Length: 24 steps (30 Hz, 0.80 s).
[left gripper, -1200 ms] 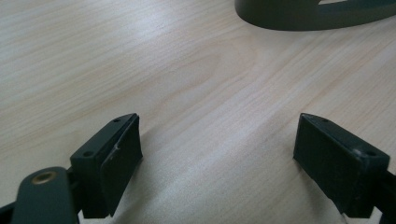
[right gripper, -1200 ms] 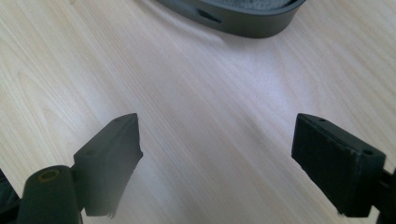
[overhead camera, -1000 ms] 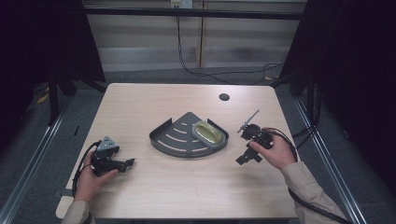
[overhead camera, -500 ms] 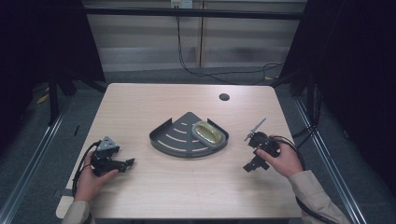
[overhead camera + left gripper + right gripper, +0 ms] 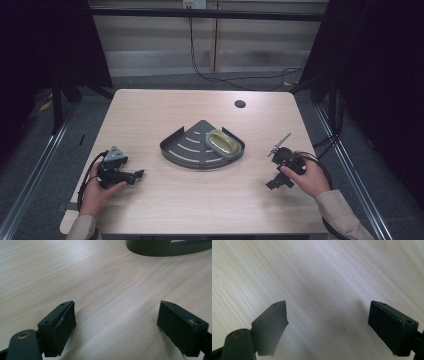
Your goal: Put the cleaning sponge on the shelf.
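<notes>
A: What changed over the last second?

B: The right claw (image 5: 278, 181) has pulled back. A second ago it was closer to the corner rack (image 5: 200, 150), around the table's (image 5: 150, 110) middle right; now it sits lower, at about 4 o'clock from the rack, near the table's front right. The left claw (image 5: 131, 175) has not moved; it lies at about 8 o'clock from the rack.

A: And what does that tell you about the work?

B: My guess is that the placing is finished. The yellow-green sponge (image 5: 222, 142) lies inside the rack, in its right-hand part against the raised wall, and nothing is touching it. The hand backing off reads as a retreat after a release.

A: Are the claws holding anything?

B: No. In the right gripper view the right claw (image 5: 327, 322) is spread wide with only bare wood between its jaws. The left claw (image 5: 116, 323) in the left gripper view is released too, empty, with the dark wall of the rack (image 5: 170, 248) showing ahead at 12 to 1 o'clock.

A: So where is the sponge from each claw?

B: Well apart from both: roughly 10 o'clock from the right claw, roughly 2 o'clock from the left.
</notes>
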Available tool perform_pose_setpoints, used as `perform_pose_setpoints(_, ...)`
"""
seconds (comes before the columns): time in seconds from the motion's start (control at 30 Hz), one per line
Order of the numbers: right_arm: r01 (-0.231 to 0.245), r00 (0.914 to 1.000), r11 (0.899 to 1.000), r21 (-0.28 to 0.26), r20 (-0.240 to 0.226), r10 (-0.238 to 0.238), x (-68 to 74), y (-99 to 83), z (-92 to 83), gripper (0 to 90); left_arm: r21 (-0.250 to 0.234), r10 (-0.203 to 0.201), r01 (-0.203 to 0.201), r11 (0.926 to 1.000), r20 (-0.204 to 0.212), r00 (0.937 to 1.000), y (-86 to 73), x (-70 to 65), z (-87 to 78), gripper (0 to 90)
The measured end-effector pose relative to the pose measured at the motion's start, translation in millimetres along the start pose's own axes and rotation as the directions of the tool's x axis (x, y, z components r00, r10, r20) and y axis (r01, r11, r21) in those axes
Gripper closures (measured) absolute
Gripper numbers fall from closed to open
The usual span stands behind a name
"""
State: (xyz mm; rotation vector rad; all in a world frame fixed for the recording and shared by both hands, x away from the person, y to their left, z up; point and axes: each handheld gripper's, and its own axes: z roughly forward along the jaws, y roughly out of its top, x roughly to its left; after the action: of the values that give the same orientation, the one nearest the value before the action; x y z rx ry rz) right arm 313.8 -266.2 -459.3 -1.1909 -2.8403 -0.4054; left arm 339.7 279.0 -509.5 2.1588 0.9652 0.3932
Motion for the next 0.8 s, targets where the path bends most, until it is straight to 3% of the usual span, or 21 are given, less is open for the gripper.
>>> perform_pose_setpoints(0.53,-0.014,0.9998,0.998,-0.061,0.017,0.015,-6.7,-27.1,10.0,15.5,0.0,0.001,-0.001,1.0,0.0,1.0,-0.1,-0.1,-0.1,14.7)
perform_pose_setpoints(0.8,0.001,0.9997,0.994,-0.112,0.022,0.001,-6.9,-36.5,11.0,14.2,0.001,0.001,-0.001,1.0,0.0,1.0,-0.1,-0.1,-0.2,14.7)
